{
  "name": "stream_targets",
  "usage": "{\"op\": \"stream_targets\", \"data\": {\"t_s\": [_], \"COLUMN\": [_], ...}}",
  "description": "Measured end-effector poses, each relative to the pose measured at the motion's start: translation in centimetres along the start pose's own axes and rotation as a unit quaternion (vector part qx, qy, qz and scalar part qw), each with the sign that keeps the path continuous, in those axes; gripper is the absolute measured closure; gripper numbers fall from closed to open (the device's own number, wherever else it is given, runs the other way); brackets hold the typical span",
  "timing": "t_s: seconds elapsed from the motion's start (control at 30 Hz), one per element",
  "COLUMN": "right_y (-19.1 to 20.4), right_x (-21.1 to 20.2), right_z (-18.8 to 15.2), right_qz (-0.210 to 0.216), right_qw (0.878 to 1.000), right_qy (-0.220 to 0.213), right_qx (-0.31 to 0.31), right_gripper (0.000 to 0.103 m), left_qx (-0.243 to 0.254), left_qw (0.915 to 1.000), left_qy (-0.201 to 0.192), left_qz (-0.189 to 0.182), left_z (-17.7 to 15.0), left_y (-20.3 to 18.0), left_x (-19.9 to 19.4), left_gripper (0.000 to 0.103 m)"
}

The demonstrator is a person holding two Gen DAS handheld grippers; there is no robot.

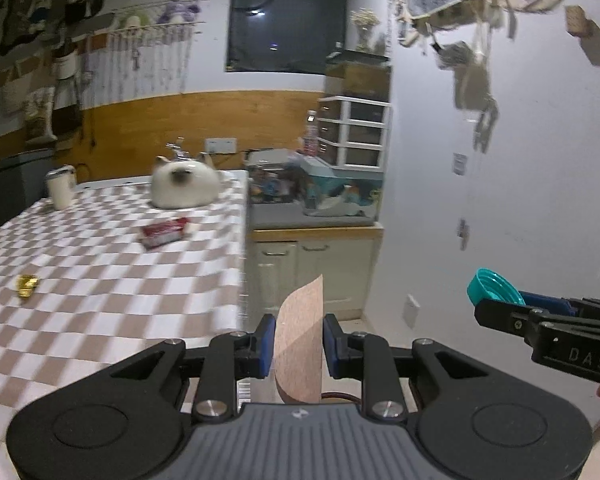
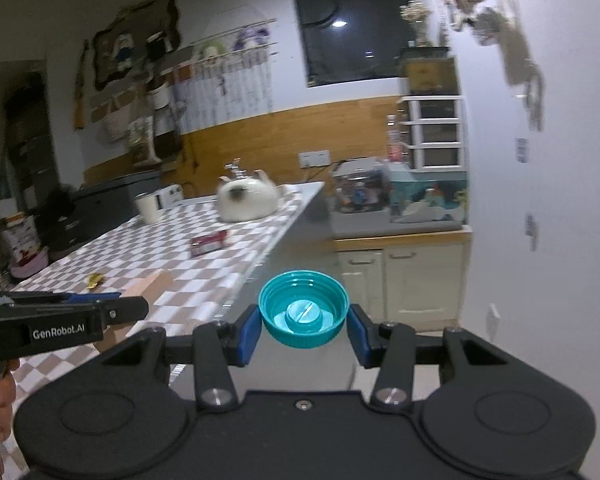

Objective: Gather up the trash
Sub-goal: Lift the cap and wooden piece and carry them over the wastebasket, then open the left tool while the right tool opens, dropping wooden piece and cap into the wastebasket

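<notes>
Both grippers were held in air just off the right edge of a table (image 1: 100, 280) w/ a checked cloth. Left gripper (image 1: 299, 346) pinched a curled strip of brownish card (image 1: 300, 344) betw. its blue pads. Right gripper (image 2: 303, 330), jaws partly spread, gripped a teal bottle cap (image 2: 303, 314), open side up. On the table: a gold wrapper (image 1: 26, 283), a red packet (image 1: 165, 231), a white cat figure (image 1: 184, 189) at its far end.
</notes>
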State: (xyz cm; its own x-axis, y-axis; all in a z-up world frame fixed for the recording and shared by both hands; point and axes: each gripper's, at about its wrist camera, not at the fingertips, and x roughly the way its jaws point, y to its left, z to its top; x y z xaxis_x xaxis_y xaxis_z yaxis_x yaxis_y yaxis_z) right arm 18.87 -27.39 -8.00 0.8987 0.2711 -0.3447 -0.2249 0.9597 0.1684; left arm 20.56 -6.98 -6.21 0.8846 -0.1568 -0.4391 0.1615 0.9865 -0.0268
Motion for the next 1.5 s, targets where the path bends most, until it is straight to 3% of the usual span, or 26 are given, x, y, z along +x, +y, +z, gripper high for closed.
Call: {"op": "stream_targets", "data": {"t_s": [0.23,0.57,0.73,1.03,1.3,1.5], "right_y": [-6.0,-13.4,-16.2,-21.2,-25.2,-25.4], "right_x": [-1.5,0.7,4.7,14.7,24.7,31.3], "right_z": [-1.0,-5.3,-8.4,-14.2,-19.2,-23.7], "right_qz": [-0.040,-0.092,-0.101,-0.105,-0.120,-0.110], "right_qw": [0.999,0.992,0.986,0.969,0.944,0.921], "right_qy": [0.001,0.047,0.090,0.158,0.188,0.207], "right_qx": [0.018,0.067,0.096,0.160,0.243,0.310], "right_gripper": [0.056,0.056,0.056,0.056,0.056,0.056], "left_qx": [0.003,0.005,-0.005,-0.041,-0.056,-0.075], "left_qw": [0.9993,0.9931,0.9873,0.9777,0.9678,0.9582], "left_qy": [0.017,0.092,0.142,0.198,0.240,0.274], "left_qz": [-0.034,-0.072,-0.071,-0.056,-0.050,-0.032], "left_z": [-0.9,-5.1,-7.8,-11.3,-15.1,-19.0], "left_y": [-4.9,-9.6,-9.5,-7.9,-9.5,-6.9], "left_x": [3.2,12.0,18.4,29.2,38.9,45.0], "left_gripper": [0.076,0.076,0.076,0.076,0.076,0.076]}}
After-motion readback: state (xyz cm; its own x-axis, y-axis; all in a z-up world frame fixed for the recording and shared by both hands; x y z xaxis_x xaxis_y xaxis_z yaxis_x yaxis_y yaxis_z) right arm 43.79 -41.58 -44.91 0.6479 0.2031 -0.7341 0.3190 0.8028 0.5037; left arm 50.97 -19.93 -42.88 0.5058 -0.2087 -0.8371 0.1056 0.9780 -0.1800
